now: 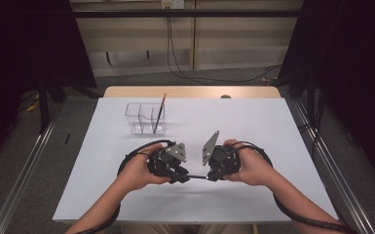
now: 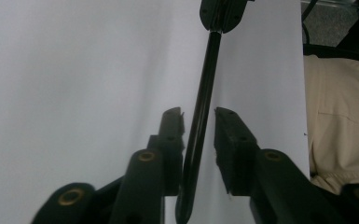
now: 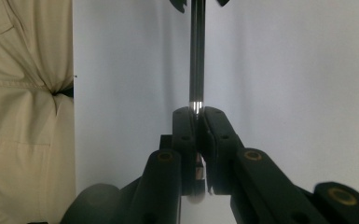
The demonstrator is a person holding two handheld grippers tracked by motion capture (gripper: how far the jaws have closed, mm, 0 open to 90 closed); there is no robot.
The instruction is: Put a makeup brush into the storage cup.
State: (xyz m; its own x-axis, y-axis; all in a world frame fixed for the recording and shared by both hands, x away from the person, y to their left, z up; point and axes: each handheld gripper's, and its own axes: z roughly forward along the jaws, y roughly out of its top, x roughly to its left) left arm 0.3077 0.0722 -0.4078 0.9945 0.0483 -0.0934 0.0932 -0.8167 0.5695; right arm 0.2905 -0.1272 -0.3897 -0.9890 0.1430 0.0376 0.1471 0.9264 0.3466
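Pen [image 1: 198, 177] held level just above the counter [image 1: 253, 126], spanning both grippers. Right gripper [image 3: 196, 112] jaws clamped tight on one end; left gripper [image 2: 198, 114] jaws part open around the other, not gripping. Risk: single-ended hold lets the pen tilt or slip and drop short of the organizer [image 1: 145, 118].

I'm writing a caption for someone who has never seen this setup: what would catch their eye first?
First, the thin black pen bridged between two hand-held tools near the table's front edge: the right tool is clamped on one end, while the left tool's jaws stand apart around the other. Next, the clear divided organizer farther back on the white table, a brown pencil leaning in it.
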